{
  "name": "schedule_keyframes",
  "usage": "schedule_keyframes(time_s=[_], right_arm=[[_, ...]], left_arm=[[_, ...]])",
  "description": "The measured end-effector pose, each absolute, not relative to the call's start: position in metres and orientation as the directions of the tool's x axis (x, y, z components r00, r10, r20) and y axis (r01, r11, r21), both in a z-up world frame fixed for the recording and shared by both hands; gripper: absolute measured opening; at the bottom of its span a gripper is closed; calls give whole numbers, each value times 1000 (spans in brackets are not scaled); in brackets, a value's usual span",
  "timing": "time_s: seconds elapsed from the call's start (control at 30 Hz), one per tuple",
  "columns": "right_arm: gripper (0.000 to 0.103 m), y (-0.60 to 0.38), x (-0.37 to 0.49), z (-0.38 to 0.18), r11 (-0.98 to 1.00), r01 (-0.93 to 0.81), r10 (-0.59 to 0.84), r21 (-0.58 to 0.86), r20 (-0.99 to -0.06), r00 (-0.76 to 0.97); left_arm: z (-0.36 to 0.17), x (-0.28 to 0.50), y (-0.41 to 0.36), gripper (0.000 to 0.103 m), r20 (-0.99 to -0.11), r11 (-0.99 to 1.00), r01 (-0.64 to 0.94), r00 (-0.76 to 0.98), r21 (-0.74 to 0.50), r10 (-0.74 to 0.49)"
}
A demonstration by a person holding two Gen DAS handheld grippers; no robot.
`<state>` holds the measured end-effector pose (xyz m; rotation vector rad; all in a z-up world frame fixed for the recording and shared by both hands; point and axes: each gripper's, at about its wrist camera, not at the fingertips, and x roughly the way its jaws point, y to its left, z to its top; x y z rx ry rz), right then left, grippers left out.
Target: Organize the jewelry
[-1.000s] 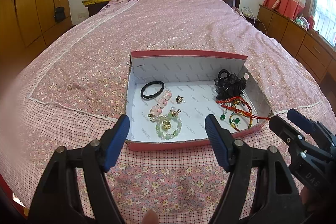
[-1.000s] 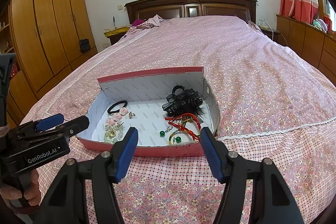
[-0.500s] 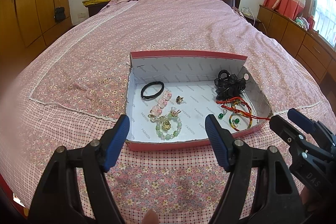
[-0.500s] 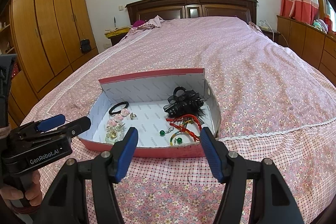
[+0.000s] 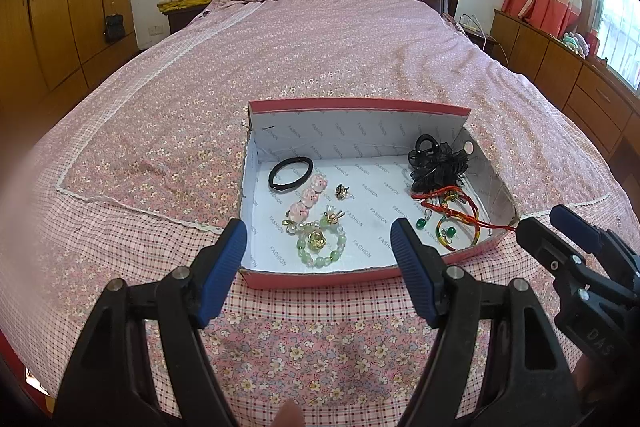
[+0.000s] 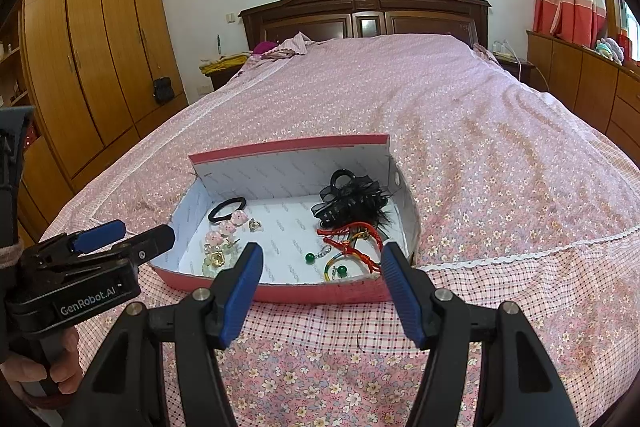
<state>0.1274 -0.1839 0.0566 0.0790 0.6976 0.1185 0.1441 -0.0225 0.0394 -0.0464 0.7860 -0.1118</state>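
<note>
Both grippers just hang side by side, empty: left gripper [image 5: 318,243] jaws wide apart, right gripper [image 6: 322,269] same.

"FASHION" repeats across the white lining of the box [image 5: 372,131]. "GenRobot.AI" stands on the left hand-held gripper [image 6: 120,241]; "DAS" shows on the right hand-held gripper [image 5: 560,231].

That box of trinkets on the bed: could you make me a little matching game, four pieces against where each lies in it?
Things:
1. black hair tie
2. black bow clip
3. green bead bracelet
4. red cord bracelet

Places in the box, seen from the left gripper's camera:
A. far right corner
B. near wall, left of centre
C. far left corner
D. right side, in front of the bow

Pairs: 1-C, 2-A, 3-B, 4-D
</note>
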Motion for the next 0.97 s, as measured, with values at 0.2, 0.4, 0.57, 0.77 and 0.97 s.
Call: schedule_keyframes(time_s=[0.2, 0.4, 0.57, 0.77, 0.97], right_arm=[[64, -184, 127, 57, 990, -82, 135, 112, -635, 761], [64, -184, 128, 57, 990, -83, 136, 113, -634, 761], [64, -184, 128, 57, 990, -82, 135, 112, -635, 761], [64, -185, 127, 56, 990, -82, 135, 112, -634, 761], [64, -184, 128, 57, 990, -82, 136, 113, -634, 761]], left_arm=[[40, 144, -22, 67, -702, 993, 82, 702, -83, -116], [41, 146, -22, 67, -706, 993, 83, 698, -86, -119], [41, 146, -22, 67, -703, 993, 81, 701, -83, -116], [41, 145, -23, 66, -702, 993, 81, 703, -81, -115], [41, 145, -23, 66, -703, 993, 82, 702, -81, -115]])
